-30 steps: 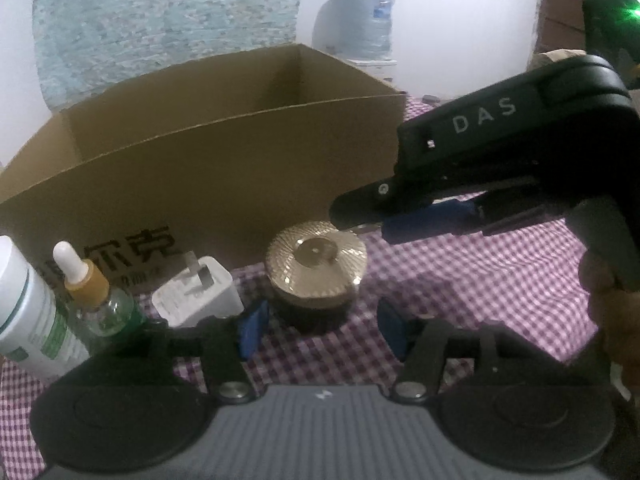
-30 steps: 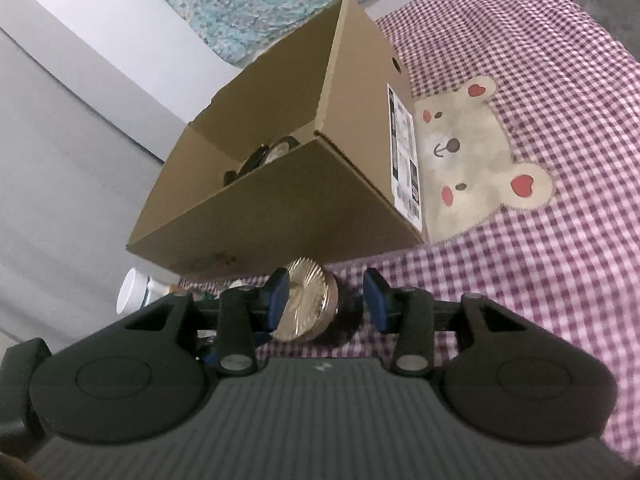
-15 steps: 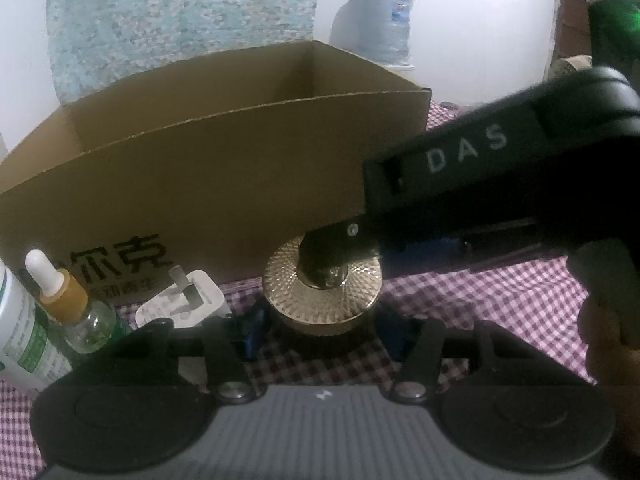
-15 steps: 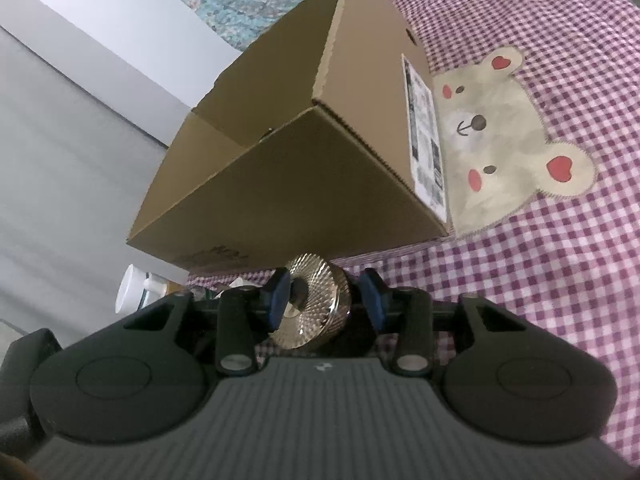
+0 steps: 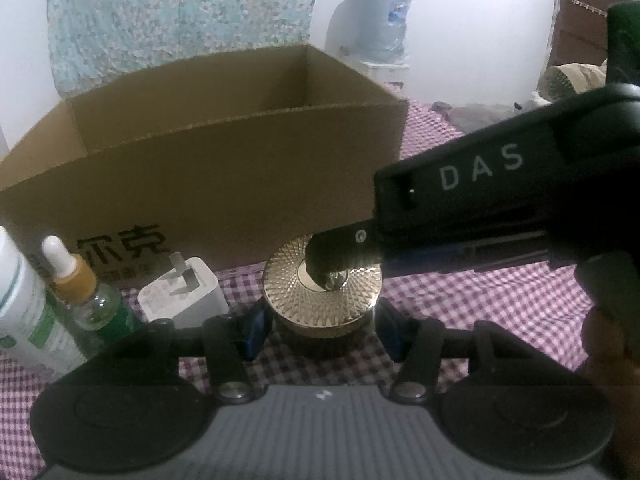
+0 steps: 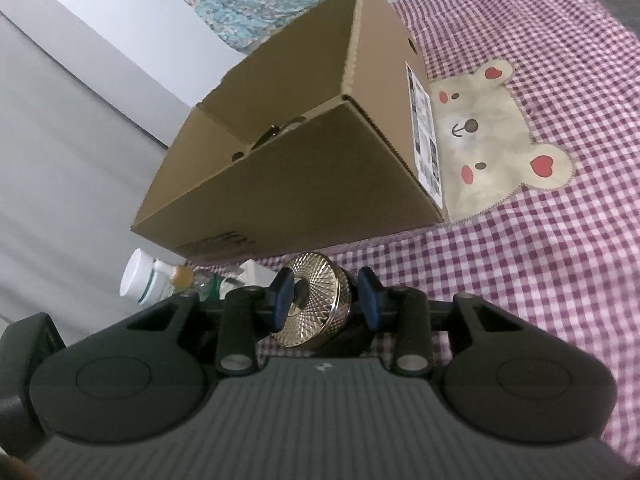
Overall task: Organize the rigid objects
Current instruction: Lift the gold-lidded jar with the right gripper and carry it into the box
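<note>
Two tools bracket the gold-lidded jar [image 5: 322, 292]: left tool [image 5: 318, 330] and right tool [image 6: 326, 300] both apart. Next, clamp and lift toward the cardboard box [image 6: 304, 160] at 12 o'clock.

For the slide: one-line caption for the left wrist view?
Both grippers converge on a gold-lidded jar before the cardboard box; dropper bottle and white charger wait alongside.

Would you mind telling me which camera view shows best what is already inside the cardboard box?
The right wrist view: it looks down past the cardboard box's near wall, showing dark rounded items inside, too hidden to identify. The left wrist view meets the cardboard box side-on, showing only outer wall and bare inner walls.
</note>
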